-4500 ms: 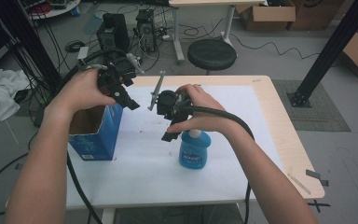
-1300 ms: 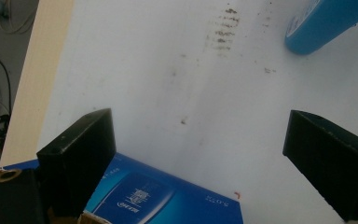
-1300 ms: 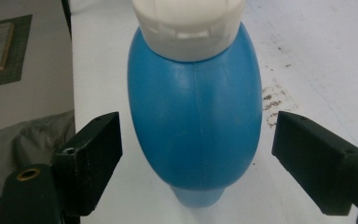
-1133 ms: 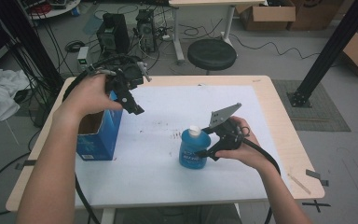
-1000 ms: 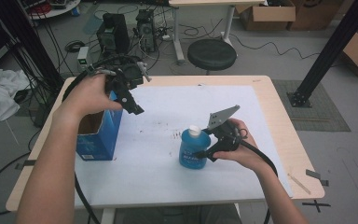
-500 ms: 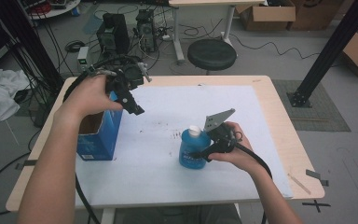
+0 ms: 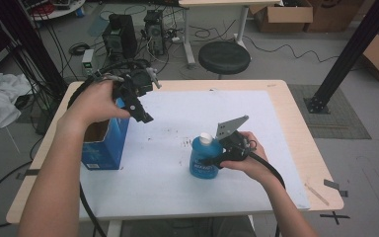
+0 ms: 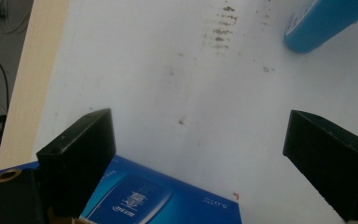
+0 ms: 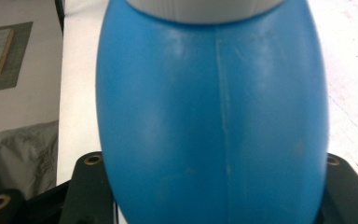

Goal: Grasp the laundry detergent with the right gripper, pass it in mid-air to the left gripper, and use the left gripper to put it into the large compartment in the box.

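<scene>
A blue bottle (image 7: 201, 170) with a white cap (image 7: 206, 138) stands upright on the white sheet, front of centre. My right gripper (image 7: 212, 159) has come at it from the right and is shut on its body. In the right gripper view the bottle (image 9: 214, 116) spans the whole gap, and both black fingers (image 9: 88, 186) press its sides. At the left, my left gripper (image 7: 148, 101) hangs open over the near corner of a blue carton (image 7: 101, 143). Between its jaws (image 8: 205, 154) lie bare sheet and the carton's top (image 8: 158, 196); the bottle (image 8: 321, 21) sits farther off.
The white sheet (image 7: 177, 197) covers most of the wooden table (image 7: 321, 187) and carries dark smudges near its middle. A black stool (image 7: 224, 57) and computer cases (image 7: 121, 34) stand beyond the far edge. A black post (image 7: 350, 54) rises at the right.
My right gripper has slid left up to the bottle, and its jaws now hold the bottle's body. The left gripper and the carton have stayed put.
</scene>
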The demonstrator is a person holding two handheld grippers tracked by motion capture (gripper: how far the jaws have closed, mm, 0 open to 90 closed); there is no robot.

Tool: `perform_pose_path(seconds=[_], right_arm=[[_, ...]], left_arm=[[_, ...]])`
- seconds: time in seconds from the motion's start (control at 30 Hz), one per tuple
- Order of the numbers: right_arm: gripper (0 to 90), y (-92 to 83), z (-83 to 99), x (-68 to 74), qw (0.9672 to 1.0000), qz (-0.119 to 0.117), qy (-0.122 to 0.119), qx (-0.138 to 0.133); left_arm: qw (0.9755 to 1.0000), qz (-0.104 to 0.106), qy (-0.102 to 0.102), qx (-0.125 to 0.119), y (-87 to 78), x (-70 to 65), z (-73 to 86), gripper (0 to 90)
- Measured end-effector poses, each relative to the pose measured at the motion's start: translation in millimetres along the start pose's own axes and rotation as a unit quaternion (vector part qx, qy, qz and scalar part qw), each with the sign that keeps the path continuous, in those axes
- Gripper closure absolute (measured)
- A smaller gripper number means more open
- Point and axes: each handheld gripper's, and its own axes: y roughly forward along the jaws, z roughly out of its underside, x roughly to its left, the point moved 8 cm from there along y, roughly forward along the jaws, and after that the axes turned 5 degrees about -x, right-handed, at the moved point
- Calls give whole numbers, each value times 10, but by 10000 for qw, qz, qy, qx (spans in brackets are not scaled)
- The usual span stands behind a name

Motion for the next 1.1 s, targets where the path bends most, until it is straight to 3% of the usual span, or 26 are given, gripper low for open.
perform_pose_path(seconds=[0.3, 0.5, 0.73, 1.1], right_arm=[[442, 3, -78, -65, 9995, -277, 25, 117], [443, -14, -395, -110, 9981, -562, -120, 205], [443, -8, -736, -98, 9965, -706, -340, 299], [444, 89, -1062, 12, 9929, -972, -522, 436]], left_arm=[[10000, 18, 87, -36, -42, -48, -44, 92], [9997, 90, 164, -155, -139, -102, -141, 93], [9986, 282, 198, -391, -253, -173, -234, 93], [9962, 506, 395, -587, -383, -332, -376, 89]])
